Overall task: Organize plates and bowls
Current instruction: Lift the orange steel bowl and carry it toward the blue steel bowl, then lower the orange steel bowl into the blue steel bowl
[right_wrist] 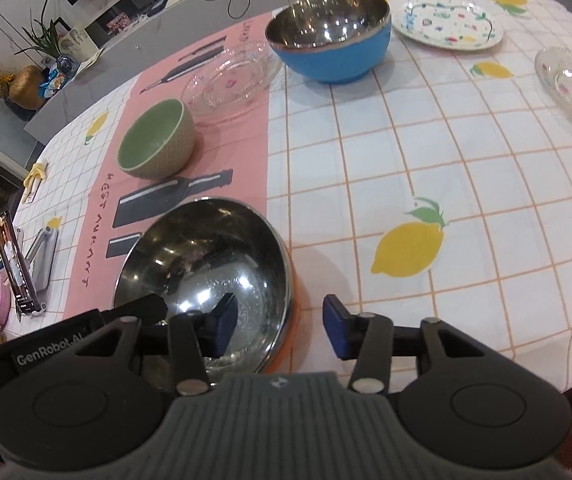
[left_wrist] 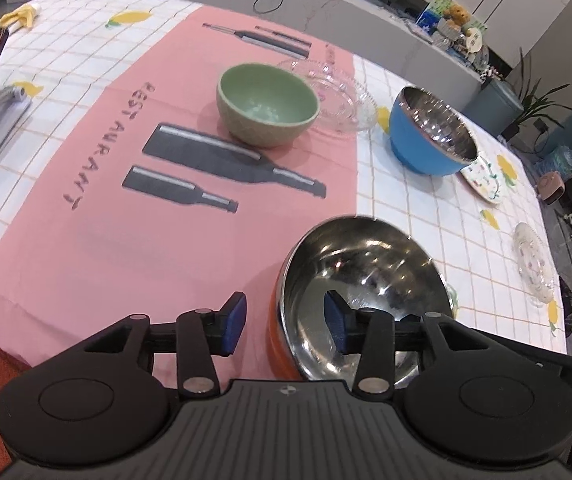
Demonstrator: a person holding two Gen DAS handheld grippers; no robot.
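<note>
Checked lemon-print cloth covers the surface (right_wrist: pixel 465 168), with a pink restaurant-print mat (left_wrist: pixel 98 216) on its left part. Landmark: orange steel-lined bowl (left_wrist: pixel 359 280), at the near edge where mat meets checks.

Key relation: both tools straddle this bowl's rim. Left hand-held gripper (left_wrist: pixel 284 322) has its right pad inside the bowl and its left pad outside over the mat, with the wall between them. Right hand-held gripper (right_wrist: pixel 280 330) mirrors it, left pad inside, right pad outside over the checks. Jaws on both stand about half open and the pads look clear of the rim, so I read the bowl as sitting free, not gripped. Both hands are equally near. The bowl is round, so no long axis matters.

Beyond it:
- green ceramic bowl (left_wrist: pixel 268 104), matte, ribbed outside, on the mat
- clear glass plate (left_wrist: pixel 335 94), scalloped rim, just right of the green bowl
- blue steel-lined bowl (left_wrist: pixel 431 132), glossy inside, further right
- floral white plate (left_wrist: pixel 485 178), partly behind the blue bowl
- second glass plate (left_wrist: pixel 533 268), well right of the orange bowl

Judgement: steel rims are slick and thin, so pinch squarely.
</note>
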